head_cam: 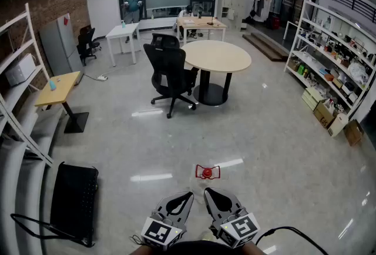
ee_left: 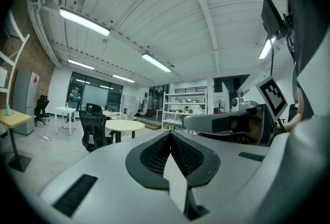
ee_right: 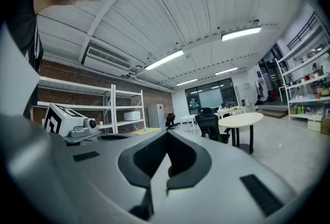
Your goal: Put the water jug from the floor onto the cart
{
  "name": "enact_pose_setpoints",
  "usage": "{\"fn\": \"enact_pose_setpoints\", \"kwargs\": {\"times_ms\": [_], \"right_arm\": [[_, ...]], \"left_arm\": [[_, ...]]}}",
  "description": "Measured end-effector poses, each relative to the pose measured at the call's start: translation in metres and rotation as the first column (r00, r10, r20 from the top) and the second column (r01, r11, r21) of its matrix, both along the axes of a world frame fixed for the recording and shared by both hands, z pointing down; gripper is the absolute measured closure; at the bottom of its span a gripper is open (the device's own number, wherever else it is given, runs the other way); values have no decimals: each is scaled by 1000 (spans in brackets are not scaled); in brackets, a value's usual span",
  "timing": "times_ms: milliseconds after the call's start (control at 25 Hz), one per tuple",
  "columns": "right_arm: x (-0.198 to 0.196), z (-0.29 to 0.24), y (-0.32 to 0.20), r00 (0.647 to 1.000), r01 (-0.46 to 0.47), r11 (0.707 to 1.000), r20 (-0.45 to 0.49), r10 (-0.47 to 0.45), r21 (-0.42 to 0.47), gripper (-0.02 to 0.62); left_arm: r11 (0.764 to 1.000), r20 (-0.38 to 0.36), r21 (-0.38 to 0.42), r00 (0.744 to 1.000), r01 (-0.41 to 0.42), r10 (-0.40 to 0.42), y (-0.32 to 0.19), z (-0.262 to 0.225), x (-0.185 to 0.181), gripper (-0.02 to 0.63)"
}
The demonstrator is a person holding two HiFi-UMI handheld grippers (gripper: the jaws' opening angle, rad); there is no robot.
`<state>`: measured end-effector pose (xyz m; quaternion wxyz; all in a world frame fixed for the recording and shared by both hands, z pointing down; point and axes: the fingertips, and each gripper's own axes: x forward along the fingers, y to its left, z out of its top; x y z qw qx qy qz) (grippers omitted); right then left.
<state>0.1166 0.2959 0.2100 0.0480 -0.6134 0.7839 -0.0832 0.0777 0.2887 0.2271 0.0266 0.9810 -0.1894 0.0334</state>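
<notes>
Tongs come in two pairs, held low at the near edge of the head view: the left tongs [head_cam: 187,196] and the right tongs [head_cam: 208,193], side by side and pointing level into the room. In their own view the left tongs [ee_left: 169,134] are pressed together with nothing between them. The right tongs [ee_right: 166,135] are likewise pressed together and pinch nothing.

On the floor [head_cam: 276,148] just ahead of the tips we count one small red thing [head_cam: 207,172], apart from both pairs. It is the only thing we see that could be the water jug, but it is too small for us to be sure. Its round red middle faces up at the camera, and its longer span runs left to right across the picture. We cannot tell whether it stands or lies.

One low black cart [head_cam: 73,201], as far as we can make it out, sits on the floor at our near left, well apart from the red thing. Its deck is perforated.

Farther off we count one round tabletop [head_cam: 217,55], one white tabletop [head_cam: 123,29] and one small yellow tabletop [head_cam: 59,86] carrying one blue bottle [head_cam: 52,84]. We count three black chairs [head_cam: 170,71], the nearest drawn up beside the round tabletop. One shelf rack [head_cam: 329,42] lines the right wall and a second shelf rack [head_cam: 13,21] stands at the left. One person [head_cam: 133,1] stands by the far windows.
</notes>
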Motion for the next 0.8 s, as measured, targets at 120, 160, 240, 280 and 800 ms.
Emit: {"fn": "enact_pose_setpoints", "kwargs": {"times_ms": [120, 160, 240, 280, 800], "right_arm": [[4, 3, -8, 1000, 4, 1000, -7, -4, 9, 594], [6, 4, -10, 1000, 7, 1000, -14, -7, 18, 594], [9, 5, -12, 1000, 10, 1000, -20, -10, 26, 594], [9, 6, -13, 1000, 7, 1000, -13, -7, 16, 594], [23, 13, -18, 1000, -20, 1000, 7, 20, -14, 594]], "left_arm": [[1000, 0, 4, 1000, 2, -2, -7, 2, 4, 601], [1000, 1, 3, 1000, 3, -3, -9, 3, 5, 601], [1000, 5, -2, 1000, 4, -4, -11, 5, 7, 601], [1000, 6, -5, 1000, 5, -5, -11, 6, 7, 601], [1000, 3, -23, 1000, -4, 4, -22, 9, 20, 601]]}}
